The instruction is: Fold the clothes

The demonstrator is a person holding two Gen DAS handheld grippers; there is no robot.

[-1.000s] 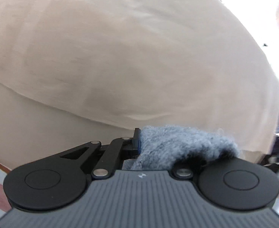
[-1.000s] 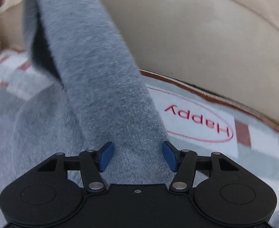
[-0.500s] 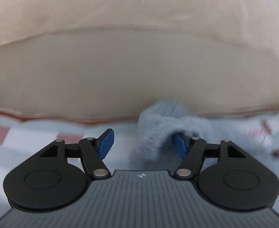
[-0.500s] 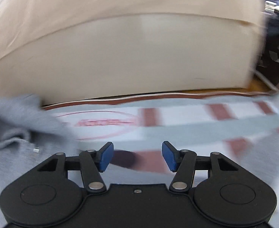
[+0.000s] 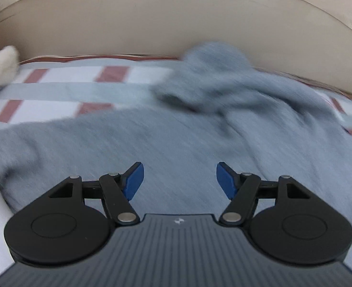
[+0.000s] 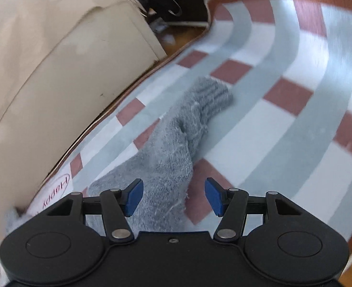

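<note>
Both claws stand apart, holding nothing. The left claw (image 5: 177, 179) hangs over the grey sweater (image 5: 176, 143) spread on the checked rug (image 5: 63, 91). The right claw (image 6: 173, 197) hangs over the sweater's sleeve (image 6: 176, 148), lying along the rug. Just beyond runs a beige sofa (image 5: 176, 24); a cream fluffy thing (image 5: 3, 64) lies far left.

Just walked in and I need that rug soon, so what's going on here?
A person is folding a grey sweater spread on the checked rug beside a beige sofa. Both hand-held grippers are open and hold nothing: the left hand-held gripper is over the sweater's body, the right hand-held gripper over one sleeve stretched out on the rug.
</note>
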